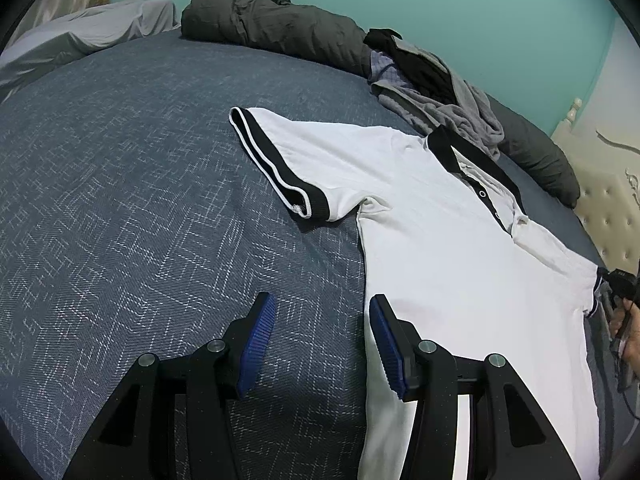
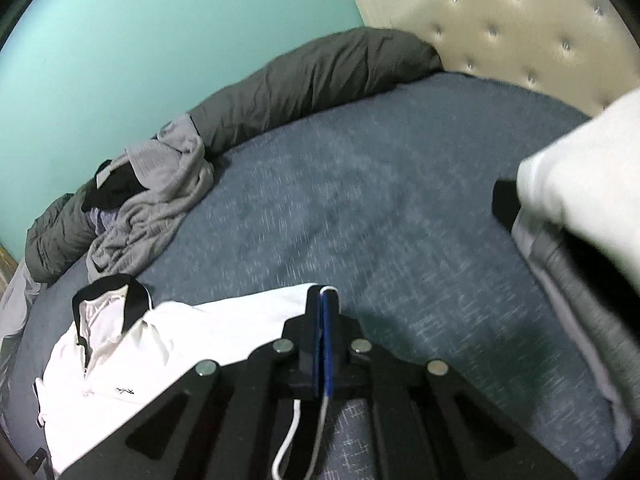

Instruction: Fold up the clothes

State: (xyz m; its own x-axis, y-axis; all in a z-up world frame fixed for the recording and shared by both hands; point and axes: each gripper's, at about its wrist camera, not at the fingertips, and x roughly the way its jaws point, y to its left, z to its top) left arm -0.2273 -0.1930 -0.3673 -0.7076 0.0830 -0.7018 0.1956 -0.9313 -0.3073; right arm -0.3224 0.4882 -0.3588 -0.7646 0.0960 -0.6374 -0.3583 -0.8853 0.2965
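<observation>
The left gripper (image 1: pixel 322 344) hangs nearest, its blue pads spread apart over the side hem of a white polo shirt (image 1: pixel 440 248), one pad above the cloth, the other above bare cover. The shirt lies flat ahead and to its right on the blue patterned bedspread (image 1: pixel 120 200). The right gripper (image 2: pixel 322 316) is pressed together, pinching the shirt's far sleeve edge (image 2: pixel 320 289). Beyond lie a heap of grey clothes (image 1: pixel 436 96), a dark grey duvet (image 1: pixel 272 20), a teal wall (image 2: pixel 160 40) and a tufted headboard (image 2: pixel 520 20). A stack of folded clothes (image 2: pixel 580 220) is cut off at the frame's right edge, blurred.
</observation>
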